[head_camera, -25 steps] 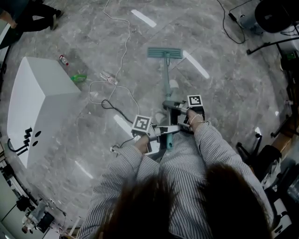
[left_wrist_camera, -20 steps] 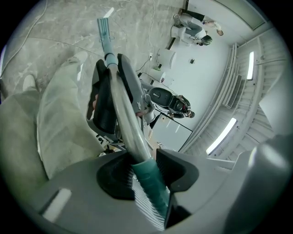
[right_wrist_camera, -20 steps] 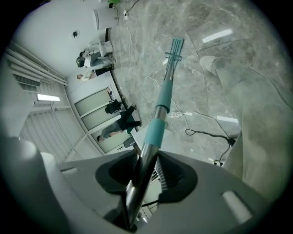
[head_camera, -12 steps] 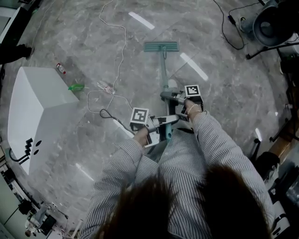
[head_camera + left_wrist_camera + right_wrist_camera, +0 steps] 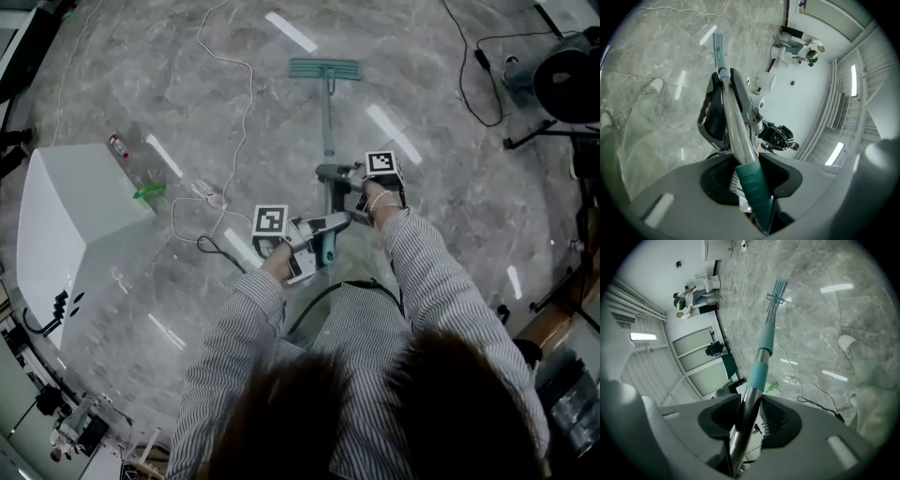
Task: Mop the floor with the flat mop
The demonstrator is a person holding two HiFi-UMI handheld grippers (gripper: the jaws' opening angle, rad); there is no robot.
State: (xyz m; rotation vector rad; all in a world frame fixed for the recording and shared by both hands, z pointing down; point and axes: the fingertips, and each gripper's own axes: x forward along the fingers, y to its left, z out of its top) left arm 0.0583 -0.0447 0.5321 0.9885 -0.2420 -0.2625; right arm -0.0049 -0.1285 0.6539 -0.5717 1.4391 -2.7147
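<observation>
**A:** What is the left gripper (image 5: 317, 228) holding?

**B:** Its jaws are squeezing the green grip (image 5: 751, 180) at the top end of the flat mop (image 5: 327, 122). The metal pole (image 5: 733, 124) is running straight out ahead of them.

**A:** And the right gripper (image 5: 334, 174)?

**B:** Its jaws are clamping the same pole further along, on bare metal just behind the teal sleeve (image 5: 759, 369).

**A:** Where is the mop head (image 5: 324, 68) sitting?

**B:** It is lying flat on the grey marble floor (image 5: 450, 159), far ahead of both pairs of jaws. A white cable (image 5: 246, 103) is trailing across the floor beside the pole, well apart from either gripper's jaws.
</observation>
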